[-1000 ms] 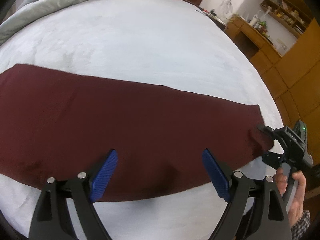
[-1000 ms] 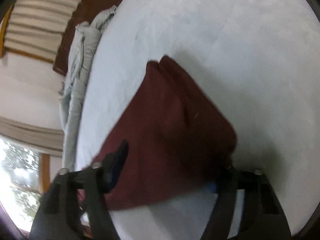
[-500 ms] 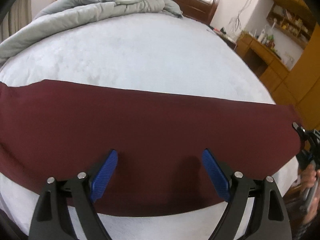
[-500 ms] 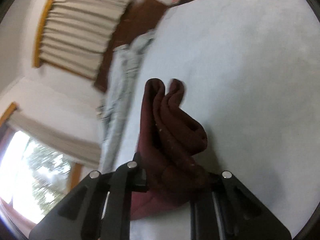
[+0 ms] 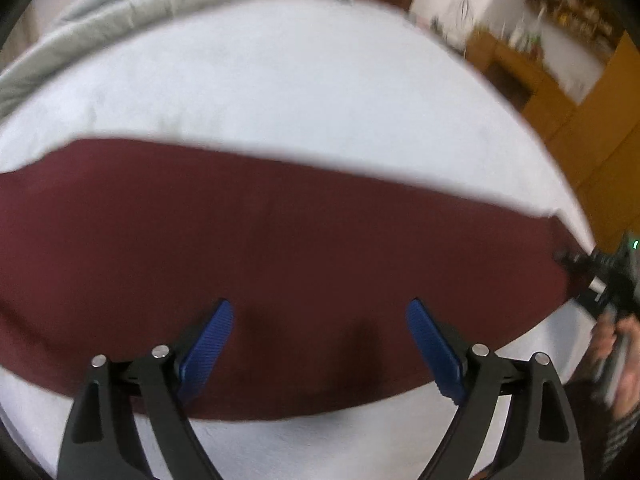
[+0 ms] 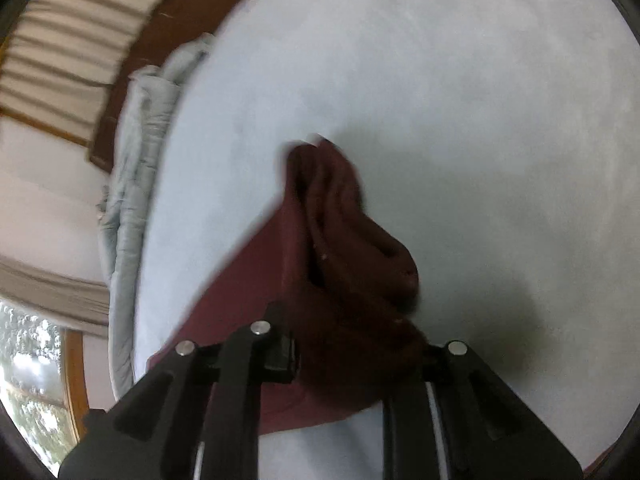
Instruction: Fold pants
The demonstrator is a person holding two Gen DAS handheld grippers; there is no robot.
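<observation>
Pants (image 5: 280, 264) lie lengthwise left to right across the bed (image 5: 300, 92).

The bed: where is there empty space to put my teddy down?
The bed is bare between the maroon pants and the rumpled grey blanket at its far edge: the biggest patch. A thin bare strip lies along the near edge. The middle is crowded: pants, the open left hand-held gripper, the right hand-held gripper pinching one end.
</observation>
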